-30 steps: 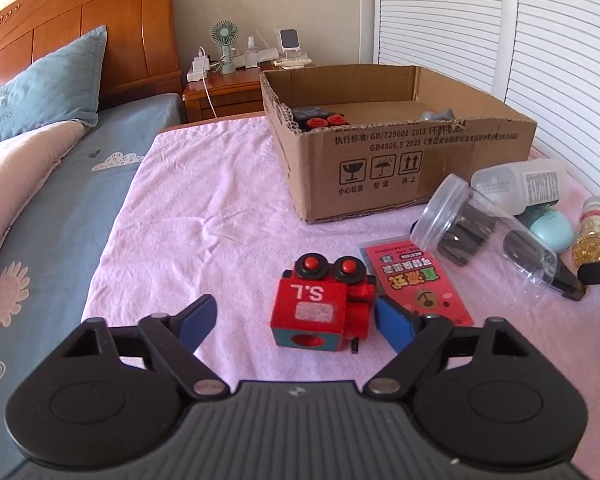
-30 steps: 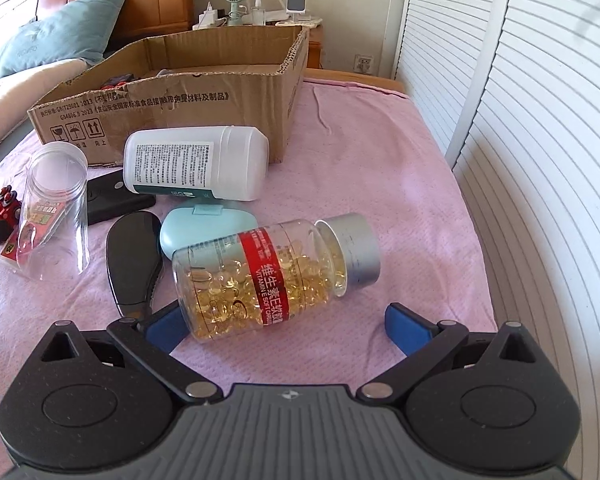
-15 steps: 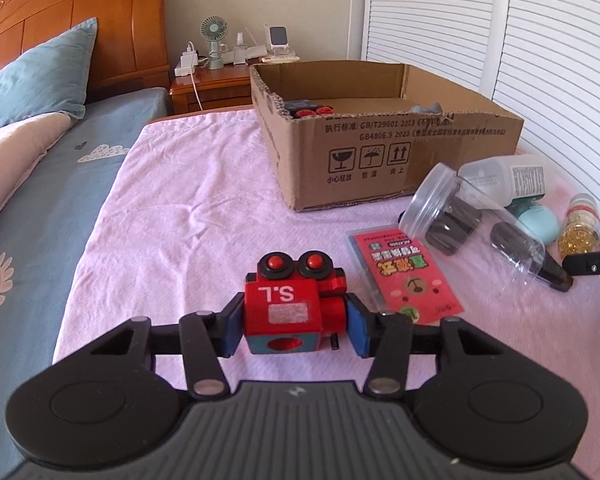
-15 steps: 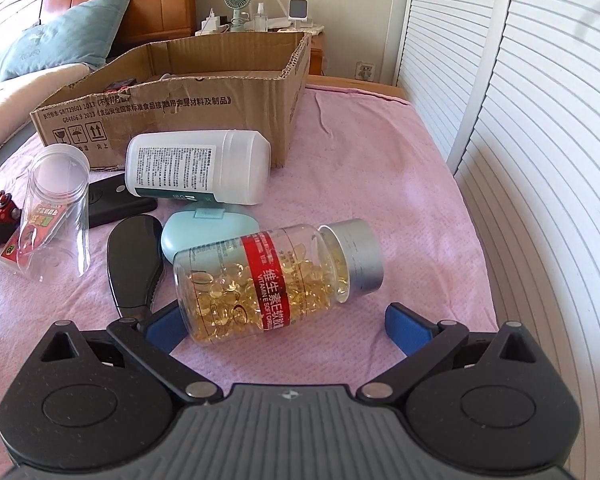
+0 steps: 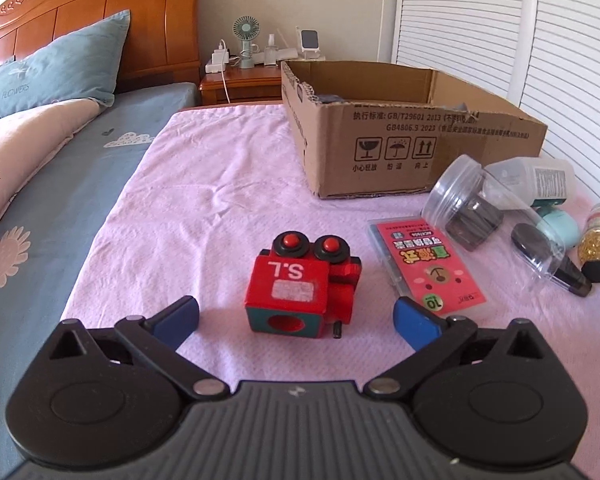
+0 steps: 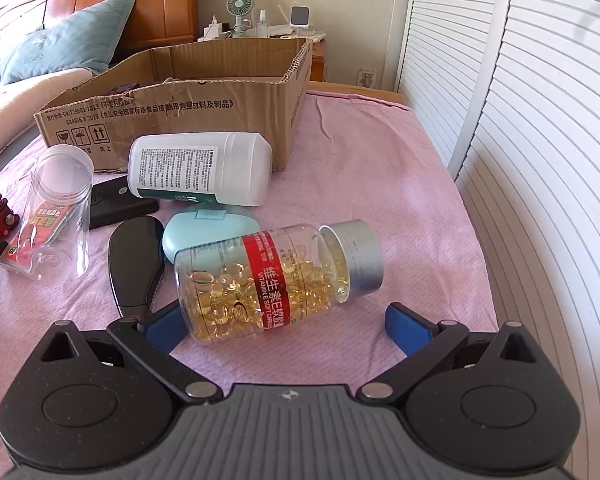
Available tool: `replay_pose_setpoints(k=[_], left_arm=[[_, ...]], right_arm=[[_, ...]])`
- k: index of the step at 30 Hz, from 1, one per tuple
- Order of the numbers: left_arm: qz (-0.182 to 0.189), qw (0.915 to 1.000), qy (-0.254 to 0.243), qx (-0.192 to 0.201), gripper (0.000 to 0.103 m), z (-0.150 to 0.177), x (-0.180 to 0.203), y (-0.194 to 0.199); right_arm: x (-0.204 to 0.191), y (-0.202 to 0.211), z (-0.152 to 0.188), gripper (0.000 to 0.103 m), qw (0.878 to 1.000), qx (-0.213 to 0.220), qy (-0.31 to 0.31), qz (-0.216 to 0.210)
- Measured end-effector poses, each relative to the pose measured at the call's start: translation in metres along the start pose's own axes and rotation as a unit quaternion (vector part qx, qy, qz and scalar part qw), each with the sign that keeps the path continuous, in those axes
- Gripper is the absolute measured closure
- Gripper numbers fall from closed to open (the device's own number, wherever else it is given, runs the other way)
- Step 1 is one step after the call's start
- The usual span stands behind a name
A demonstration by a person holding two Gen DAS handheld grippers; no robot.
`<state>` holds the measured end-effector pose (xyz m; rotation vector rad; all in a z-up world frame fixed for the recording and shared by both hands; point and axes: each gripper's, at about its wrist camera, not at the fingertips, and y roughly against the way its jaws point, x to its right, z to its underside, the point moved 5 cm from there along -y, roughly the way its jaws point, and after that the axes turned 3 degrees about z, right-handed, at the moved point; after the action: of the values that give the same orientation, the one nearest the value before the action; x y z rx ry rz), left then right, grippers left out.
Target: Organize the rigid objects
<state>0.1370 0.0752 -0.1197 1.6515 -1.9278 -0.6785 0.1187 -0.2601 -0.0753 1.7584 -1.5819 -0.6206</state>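
Left gripper (image 5: 296, 316) jaws wide and opening, blue pads either side of the red toy train (image 5: 302, 290) but clear of it, nothing gripped. Train sits on the pink blanket (image 5: 220, 200), near centre of the left wrist view, upside down: two black wheels with red hubs on top at its far edge, white "S.L" lettering inverted, a worn pale sticker below it, teal near end with a round red hole. Long axis runs roughly near-to-far, holed end facing the camera. Just right of it a flat red card pack (image 5: 426, 266), then a clear plastic jar (image 5: 492, 216) on its side, mouth toward the cardboard box (image 5: 400, 148) further back. Right gripper (image 6: 284, 324) also spread wide, not holding; capsule bottle (image 6: 276, 280) lies on its side between the pads, left pad tucked at or under the bottle's base, contact unclear. Bottle clear, full of yellow capsules, red label band, grey cap pointing right and slightly far; long axis mostly left-right. Behind it a pale blue case (image 6: 210, 228), a white bottle (image 6: 200, 168) on its side, a black brush (image 6: 136, 260) to the left.
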Motion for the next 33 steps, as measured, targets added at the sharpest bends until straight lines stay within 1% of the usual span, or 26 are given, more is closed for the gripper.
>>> replay_pose_setpoints(k=[5, 6, 7, 8, 10, 11, 14, 16, 20, 27, 29, 31, 33], left_arm=[[-0.002, 1.0, 0.002, -0.006, 0.001, -0.002, 0.0, 0.0], [-0.001, 1.0, 0.002, -0.006, 0.004, -0.002, 0.0, 0.0], [-0.001, 1.0, 0.002, -0.004, 0.011, -0.003, 0.0, 0.001], [0.0, 1.0, 0.001, -0.001, 0.015, -0.005, 0.001, 0.001], [0.0, 1.0, 0.001, 0.004, 0.036, -0.008, 0.0, 0.003], [-0.001, 1.0, 0.001, 0.004, 0.039, -0.009, 0.0, 0.003], [0.0, 1.0, -0.003, 0.005, 0.042, -0.009, 0.0, 0.003], [0.005, 1.0, -0.005, 0.006, 0.048, -0.01, 0.001, 0.003], [0.005, 0.9999, -0.006, 0.006, 0.051, -0.01, 0.003, 0.002], [0.008, 0.9999, -0.006, 0.006, 0.052, -0.012, 0.002, 0.001], [0.008, 0.9999, -0.007, 0.006, 0.052, -0.013, 0.001, -0.001], [0.009, 0.9999, -0.011, 0.003, 0.053, -0.013, 0.001, -0.001], [0.01, 0.9998, -0.015, 0.0, 0.053, -0.014, 0.001, 0.0]], right_arm=[[0.001, 0.001, 0.001, 0.0, 1.0, 0.003, 0.003, -0.003], [0.001, 0.001, 0.001, 0.0, 1.0, 0.003, 0.003, -0.003], [0.001, 0.001, 0.001, 0.0, 1.0, 0.003, 0.004, -0.003], [0.001, 0.001, 0.001, 0.0, 1.0, 0.004, 0.004, -0.004], [0.001, 0.001, 0.001, 0.0, 1.0, 0.003, 0.005, -0.004], [0.001, 0.001, 0.001, 0.0, 1.0, 0.003, 0.005, -0.004], [0.001, 0.0, 0.0, 0.0, 1.0, 0.001, 0.006, -0.005], [0.001, 0.0, -0.001, 0.0, 1.0, -0.001, 0.009, -0.007], [-0.001, -0.001, -0.006, 0.0, 1.0, -0.002, 0.022, -0.008], [-0.004, -0.001, -0.022, 0.0, 0.998, 0.01, 0.056, -0.011], [-0.006, -0.003, -0.024, 0.0, 0.997, 0.003, 0.07, -0.012], [-0.009, -0.003, -0.026, 0.004, 0.997, -0.003, 0.077, -0.016], [-0.009, -0.002, -0.026, 0.005, 0.997, -0.011, 0.076, -0.013]])
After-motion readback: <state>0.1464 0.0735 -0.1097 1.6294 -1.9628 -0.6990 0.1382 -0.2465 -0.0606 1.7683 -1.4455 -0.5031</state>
